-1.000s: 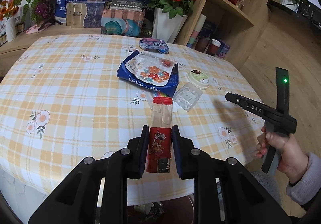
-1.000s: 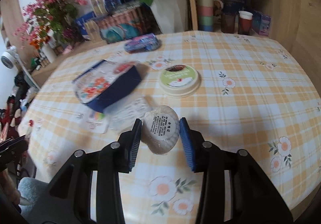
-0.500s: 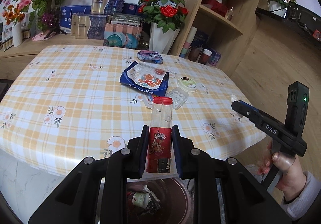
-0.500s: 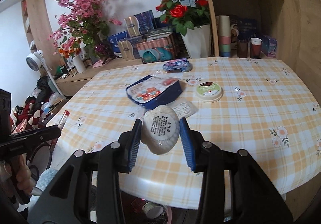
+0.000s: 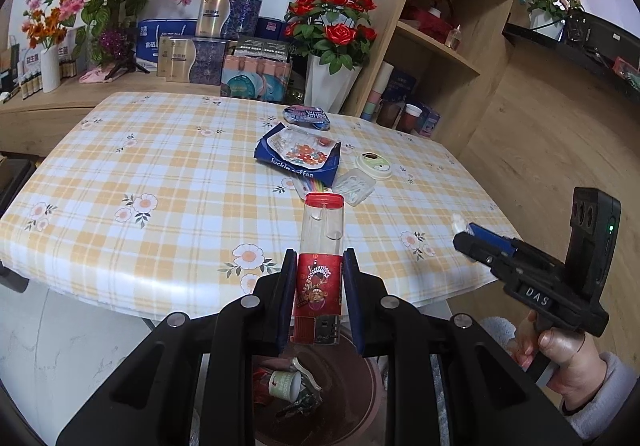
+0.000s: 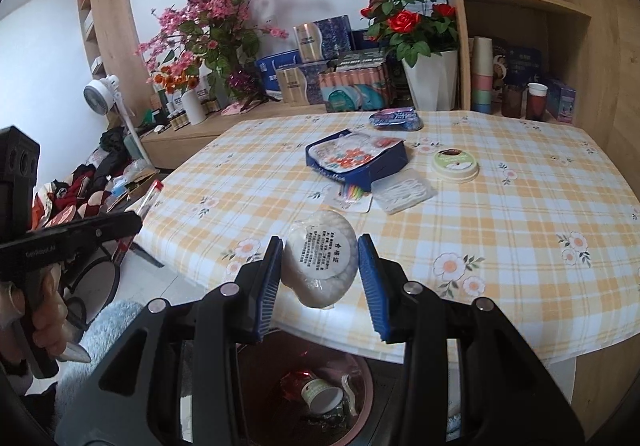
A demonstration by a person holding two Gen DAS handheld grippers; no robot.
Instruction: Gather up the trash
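My left gripper (image 5: pixel 319 284) is shut on a clear plastic tube with a red cap and red label (image 5: pixel 320 262), held above a dark red trash bin (image 5: pixel 360 398) below the table edge. My right gripper (image 6: pixel 320 280) is shut on a round white wrapped packet (image 6: pixel 322 262), held over the same bin (image 6: pixel 362 378), which holds a small cup and wrappers. On the checked tablecloth (image 5: pixel 160 182) lie a blue coffee bag (image 5: pixel 298 156), a round green lid (image 5: pixel 374 165), a clear plastic box (image 5: pixel 354 186) and a purple wrapper (image 5: pixel 307 115).
A white vase of red roses (image 5: pixel 330 82), boxes and pink flowers stand behind the table. A wooden shelf unit (image 5: pixel 440 26) with cups is at the right. A fan (image 6: pixel 102 94) and clutter are on the floor left in the right wrist view.
Both grippers have pulled back from the table and risen, each still holding its item. The trash bin has come into view beneath them.
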